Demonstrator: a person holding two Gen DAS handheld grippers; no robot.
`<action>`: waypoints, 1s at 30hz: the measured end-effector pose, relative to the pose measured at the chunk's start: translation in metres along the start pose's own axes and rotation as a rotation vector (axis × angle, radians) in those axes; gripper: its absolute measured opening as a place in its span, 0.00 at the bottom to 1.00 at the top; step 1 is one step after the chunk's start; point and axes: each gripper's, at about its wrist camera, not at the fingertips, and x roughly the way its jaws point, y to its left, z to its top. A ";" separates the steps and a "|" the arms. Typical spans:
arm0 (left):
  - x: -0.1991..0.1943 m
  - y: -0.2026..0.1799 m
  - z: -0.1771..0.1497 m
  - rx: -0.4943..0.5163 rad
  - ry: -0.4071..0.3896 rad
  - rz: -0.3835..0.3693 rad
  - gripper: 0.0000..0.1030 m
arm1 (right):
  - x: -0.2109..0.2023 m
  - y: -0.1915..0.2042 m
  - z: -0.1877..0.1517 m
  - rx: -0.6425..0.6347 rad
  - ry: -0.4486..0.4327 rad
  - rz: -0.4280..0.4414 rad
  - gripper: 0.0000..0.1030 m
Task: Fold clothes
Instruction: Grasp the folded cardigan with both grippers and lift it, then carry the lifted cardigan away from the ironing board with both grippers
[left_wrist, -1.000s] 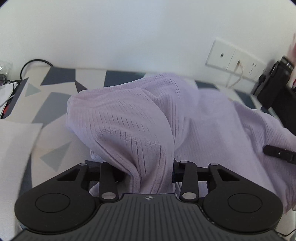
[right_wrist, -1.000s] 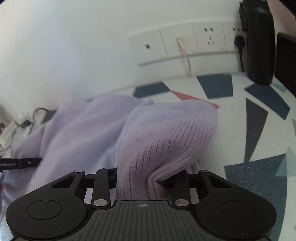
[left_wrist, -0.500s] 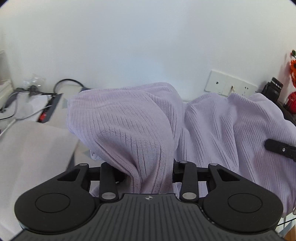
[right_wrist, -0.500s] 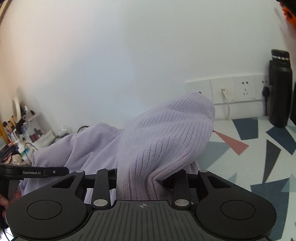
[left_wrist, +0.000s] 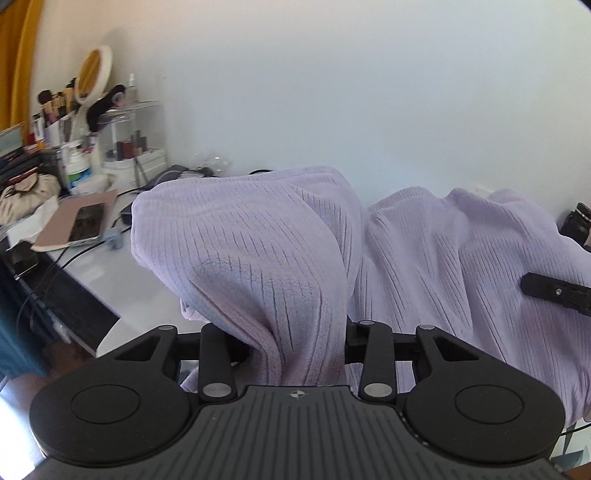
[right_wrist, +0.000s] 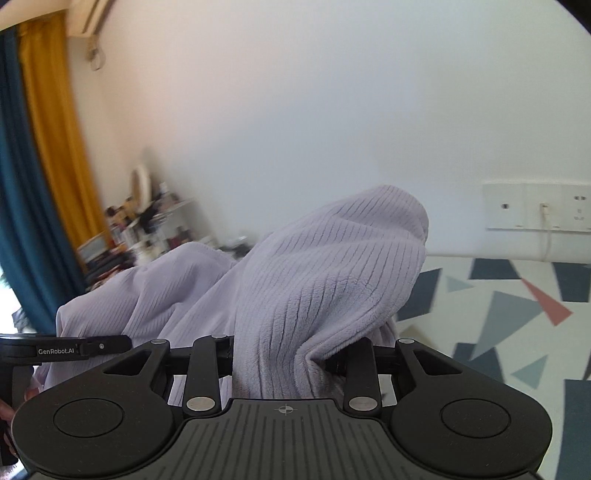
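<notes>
White wall fills most of both views, with a cluttered shelf of cosmetics (left_wrist: 92, 122) far off to the left tool's left and a patterned surface (right_wrist: 517, 306) with grey, blue and pink triangles spreading to the right tool's right. One lilac ribbed garment (left_wrist: 258, 251) hangs between the two tools, lifted clear of the surface as far as the views show. The left tool (left_wrist: 295, 343) pinches a thick gathered fold that rises straight ahead of it; the right tool (right_wrist: 284, 354) pinches another bunch the same way. Each tool's finger shows at the edge of the other's view, so the garment's long axis runs side to side from one tool to the other, sagging between them. Its lower edge is hidden, so probably it needs spreading flat on the surface ahead before any fold.
</notes>
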 end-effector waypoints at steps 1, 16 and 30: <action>-0.012 0.010 -0.008 -0.019 0.000 0.024 0.38 | -0.002 0.009 -0.004 -0.008 0.011 0.023 0.28; -0.171 0.159 -0.089 -0.286 -0.017 0.350 0.38 | 0.031 0.191 -0.038 -0.151 0.198 0.373 0.28; -0.261 0.390 -0.127 -0.421 -0.037 0.537 0.38 | 0.131 0.436 -0.076 -0.255 0.282 0.561 0.28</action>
